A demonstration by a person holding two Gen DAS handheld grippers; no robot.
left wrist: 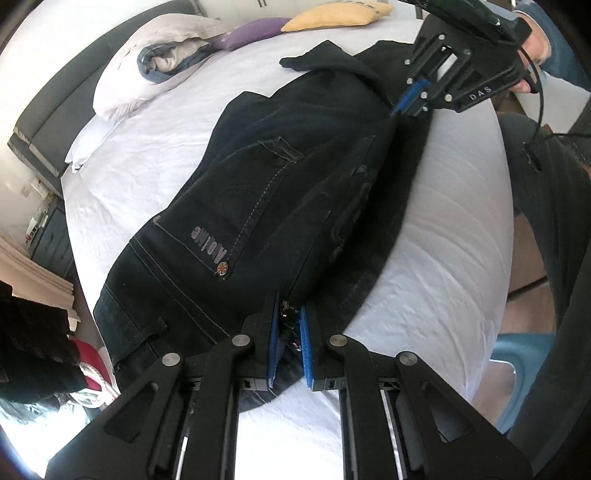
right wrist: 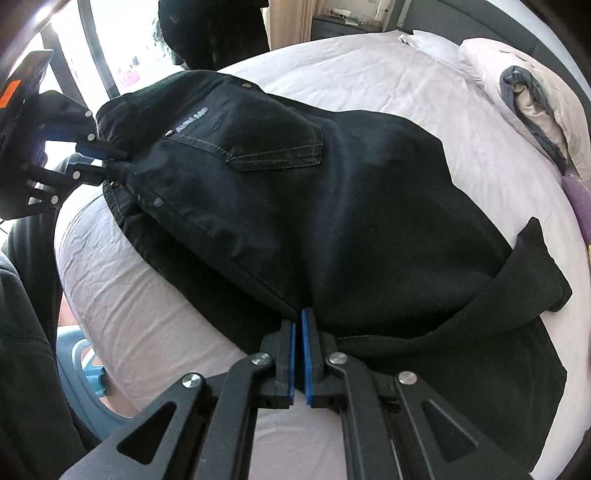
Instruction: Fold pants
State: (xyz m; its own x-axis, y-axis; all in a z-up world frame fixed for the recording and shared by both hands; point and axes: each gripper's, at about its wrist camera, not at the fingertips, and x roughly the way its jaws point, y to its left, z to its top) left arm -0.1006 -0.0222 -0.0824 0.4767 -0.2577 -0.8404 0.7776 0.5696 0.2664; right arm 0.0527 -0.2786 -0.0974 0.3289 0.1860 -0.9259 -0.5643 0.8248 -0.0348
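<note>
Black jeans (left wrist: pixel 258 206) lie folded lengthwise on a white bed sheet, back pocket up; they also fill the right wrist view (right wrist: pixel 332 221). My left gripper (left wrist: pixel 289 314) is shut on the waistband end by the fly. My right gripper (right wrist: pixel 298 321) is shut on the folded edge of the legs further down. Each gripper shows in the other's view: the right gripper (left wrist: pixel 400 107) at the upper right, the left gripper (right wrist: pixel 105 157) at the left. The leg ends (right wrist: pixel 532 266) lie crumpled past the right gripper.
The bed sheet (left wrist: pixel 443 240) ends close to me, with a blue stool (left wrist: pixel 517 369) beyond the edge. A pale pillow with a folded blanket (left wrist: pixel 159 59), a purple cushion (left wrist: pixel 251 33) and a yellow cushion (left wrist: pixel 332 16) lie at the headboard. My legs stand beside the bed.
</note>
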